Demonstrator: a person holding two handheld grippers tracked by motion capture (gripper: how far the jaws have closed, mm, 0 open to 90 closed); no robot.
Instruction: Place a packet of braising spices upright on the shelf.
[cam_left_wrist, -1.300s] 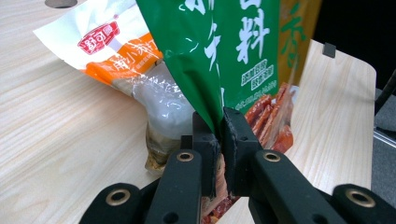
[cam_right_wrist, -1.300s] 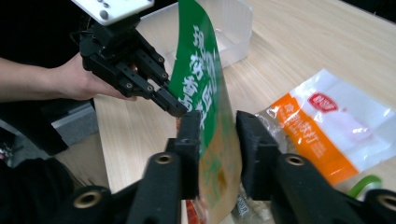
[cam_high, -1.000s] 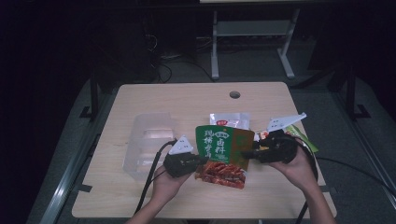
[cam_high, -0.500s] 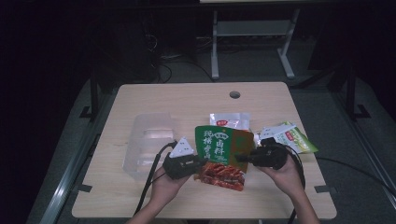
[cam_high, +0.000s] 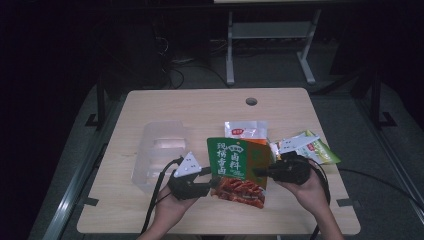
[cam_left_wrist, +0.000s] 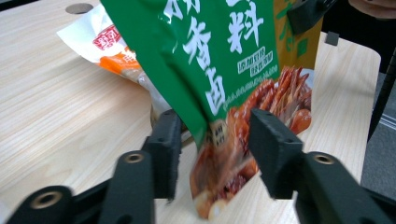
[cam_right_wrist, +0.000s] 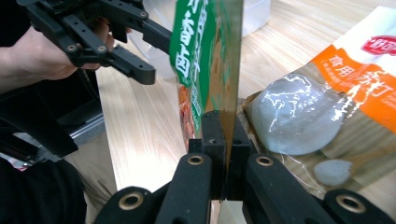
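A green snack packet (cam_high: 235, 160) with red food printed on its lower part stands upright above the table (cam_high: 150, 110), front centre. My right gripper (cam_high: 257, 173) has just closed and is shut on its right edge; in the right gripper view the jaws pinch the thin edge (cam_right_wrist: 223, 126) of the packet (cam_right_wrist: 205, 56). My left gripper (cam_high: 211, 180) is at the packet's lower left corner. Its jaws have just been opening. In the left gripper view they (cam_left_wrist: 219, 151) stand apart, with the packet (cam_left_wrist: 224, 60) hanging between them untouched.
A white and orange pouch (cam_high: 245, 130) lies flat just behind the green packet. A yellow-green packet (cam_high: 320, 148) lies at the right, near the table's edge. A clear plastic container (cam_high: 160, 150) sits to the left. A round hole (cam_high: 251, 101) marks the far side of the table.
The right gripper has tilted down to the green packet's right edge and closed on it. The left gripper's jaws have parted from the packet. Both hands stayed nearly in place.
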